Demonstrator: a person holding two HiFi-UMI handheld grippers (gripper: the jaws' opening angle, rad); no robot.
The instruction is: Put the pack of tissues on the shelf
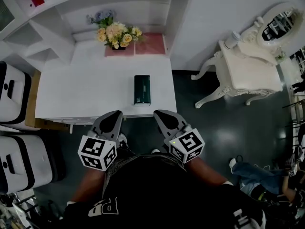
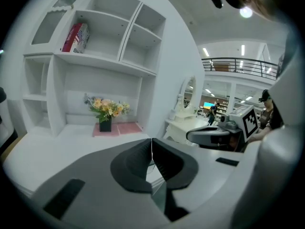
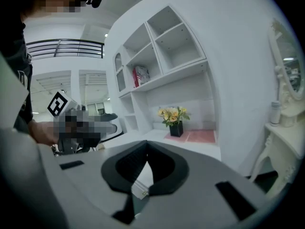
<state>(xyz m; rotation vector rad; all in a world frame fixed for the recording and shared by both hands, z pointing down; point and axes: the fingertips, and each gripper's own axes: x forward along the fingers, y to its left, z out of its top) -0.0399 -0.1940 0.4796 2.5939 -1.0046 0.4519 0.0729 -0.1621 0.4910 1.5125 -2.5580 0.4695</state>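
Looking down in the head view, the dark green tissue pack (image 1: 142, 89) lies on the white table (image 1: 71, 94) near its front edge, with flowers (image 1: 116, 35) behind it below the shelf (image 1: 57, 8). The left gripper (image 1: 115, 113) and right gripper (image 1: 160, 113) hover just off that edge, apart from the pack. The left gripper view shows jaws pressed together, empty. The right gripper view shows the same.

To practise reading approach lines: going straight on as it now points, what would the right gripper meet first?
Probably the dark tissue pack on the white table, straight ahead of the right gripper; their relative height is unclear.
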